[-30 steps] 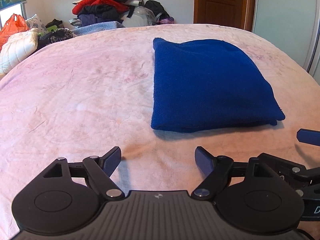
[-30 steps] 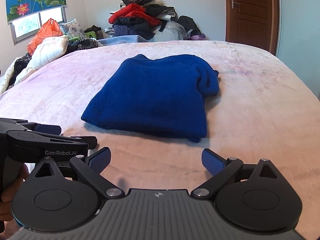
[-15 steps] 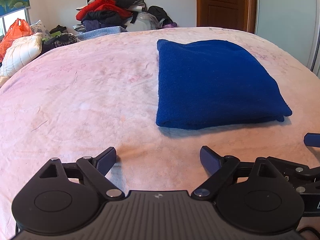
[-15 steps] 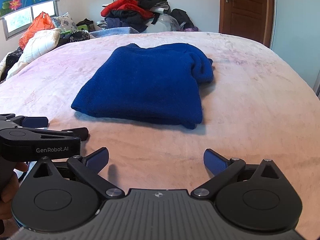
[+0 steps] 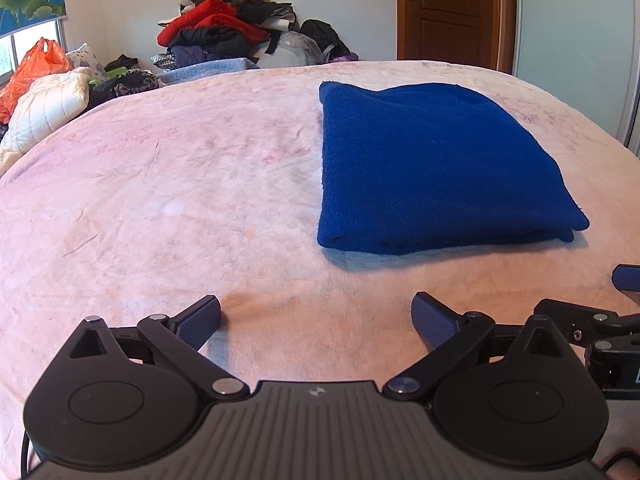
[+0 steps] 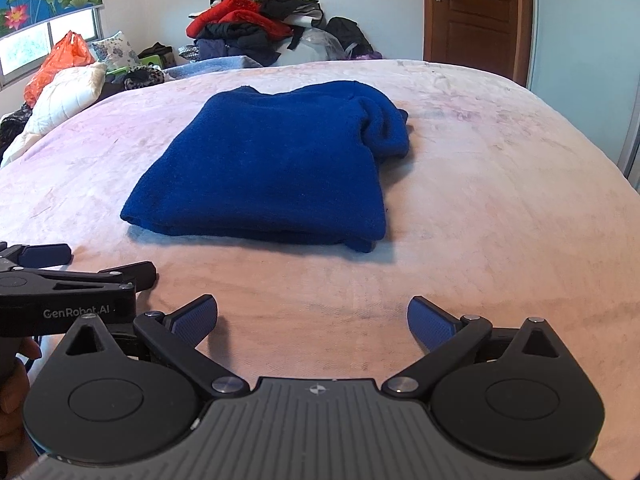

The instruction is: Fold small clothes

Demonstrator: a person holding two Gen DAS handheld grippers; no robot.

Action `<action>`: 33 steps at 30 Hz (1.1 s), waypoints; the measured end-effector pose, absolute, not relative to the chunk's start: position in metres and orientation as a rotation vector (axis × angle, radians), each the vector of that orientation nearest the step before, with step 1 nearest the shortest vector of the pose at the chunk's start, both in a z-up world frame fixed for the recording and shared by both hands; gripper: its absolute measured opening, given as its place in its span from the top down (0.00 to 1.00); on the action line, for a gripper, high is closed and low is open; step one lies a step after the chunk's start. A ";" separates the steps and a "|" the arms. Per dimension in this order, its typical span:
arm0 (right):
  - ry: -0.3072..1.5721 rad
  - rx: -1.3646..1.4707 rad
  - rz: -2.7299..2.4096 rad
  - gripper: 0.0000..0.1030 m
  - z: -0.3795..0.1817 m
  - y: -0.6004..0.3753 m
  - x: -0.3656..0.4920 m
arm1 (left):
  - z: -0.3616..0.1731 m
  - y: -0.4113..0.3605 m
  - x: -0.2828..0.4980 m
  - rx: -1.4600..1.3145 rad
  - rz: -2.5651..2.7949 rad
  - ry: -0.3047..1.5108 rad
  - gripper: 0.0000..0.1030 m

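**Fold looks done, both grippers clear**

Blue sweater (image 5: 436, 168) lies folded flat on the pink bed (image 5: 160, 200), well ahead of both tools. Left gripper (image 5: 316, 316) jaws opening, nothing between them. Right gripper (image 6: 312, 316) spread wide, empty. Only loose end: bunched sleeve at far right corner. Next, I'd judge: tuck it or fetch another garment.

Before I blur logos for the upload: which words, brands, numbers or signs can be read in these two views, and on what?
"GenRobot.AI": white print on the side of the left gripper, seen in the right wrist view.
A cut-off white mark on the right gripper's body, at the left wrist view's right edge: unreadable.
Nothing else carries readable text.
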State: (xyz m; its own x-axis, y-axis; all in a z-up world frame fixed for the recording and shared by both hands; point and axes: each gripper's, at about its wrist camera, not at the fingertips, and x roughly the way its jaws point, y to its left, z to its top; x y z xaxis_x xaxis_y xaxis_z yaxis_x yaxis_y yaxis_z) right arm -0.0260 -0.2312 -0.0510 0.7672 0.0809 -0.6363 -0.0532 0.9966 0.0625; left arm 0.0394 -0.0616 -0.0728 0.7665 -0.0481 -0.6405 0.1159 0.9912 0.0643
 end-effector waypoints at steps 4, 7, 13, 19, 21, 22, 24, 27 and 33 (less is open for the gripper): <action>0.672 -0.003 0.051 0.00 -0.056 -0.226 -0.027 | -0.075 -0.062 0.036 0.100 -0.089 0.670 0.00; 0.669 -0.040 0.037 0.00 -0.058 -0.221 -0.027 | -0.076 -0.061 0.032 0.095 -0.086 0.660 0.00; 0.660 -0.034 0.038 0.00 -0.059 -0.223 -0.027 | -0.077 -0.060 0.031 0.089 -0.089 0.652 0.00; 0.659 -0.043 0.035 0.00 -0.060 -0.219 -0.028 | -0.076 -0.058 0.031 0.075 -0.094 0.656 0.00; 0.659 -0.040 0.036 0.00 -0.060 -0.220 -0.028 | -0.076 -0.056 0.032 0.065 -0.098 0.660 0.00; 0.659 -0.041 0.036 0.00 -0.060 -0.220 -0.028 | -0.076 -0.055 0.033 0.059 -0.100 0.661 0.00; 0.659 -0.041 0.036 0.00 -0.060 -0.220 -0.028 | -0.077 -0.055 0.033 0.057 -0.101 0.662 0.00; 0.659 -0.041 0.036 0.00 -0.060 -0.220 -0.028 | -0.077 -0.054 0.034 0.052 -0.102 0.663 0.00; 0.659 -0.041 0.035 0.00 -0.060 -0.220 -0.028 | -0.077 -0.054 0.034 0.052 -0.103 0.663 0.00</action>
